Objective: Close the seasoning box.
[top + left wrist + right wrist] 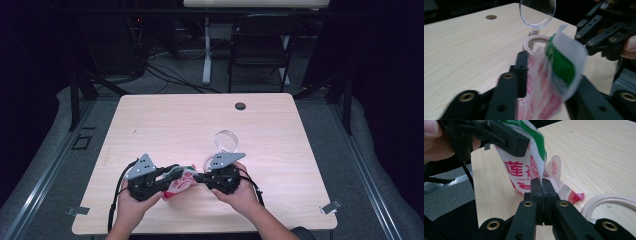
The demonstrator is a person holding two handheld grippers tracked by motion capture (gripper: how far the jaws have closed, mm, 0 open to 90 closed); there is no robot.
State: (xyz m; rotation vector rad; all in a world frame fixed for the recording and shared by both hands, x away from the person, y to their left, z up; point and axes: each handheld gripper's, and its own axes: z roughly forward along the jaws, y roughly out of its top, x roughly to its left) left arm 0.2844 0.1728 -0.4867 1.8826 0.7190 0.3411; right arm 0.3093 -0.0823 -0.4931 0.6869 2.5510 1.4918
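Two claws (186, 176); one sachet (181, 182)

High view: fixed above the near edge, facing forward and down; whole table (165, 115) in frame, floor and chair (262, 42) beyond at 12 o'clock. Far off.

Left gripper view: low over the tabletop, looking along its own jaws toward 1 o'clock; very close to the packet (554, 75).

Right gripper view: low, close, facing the opposite way across the same packet (524, 173).

Shared by all three: packet (179, 182), pale ring (534, 42), tabletop.
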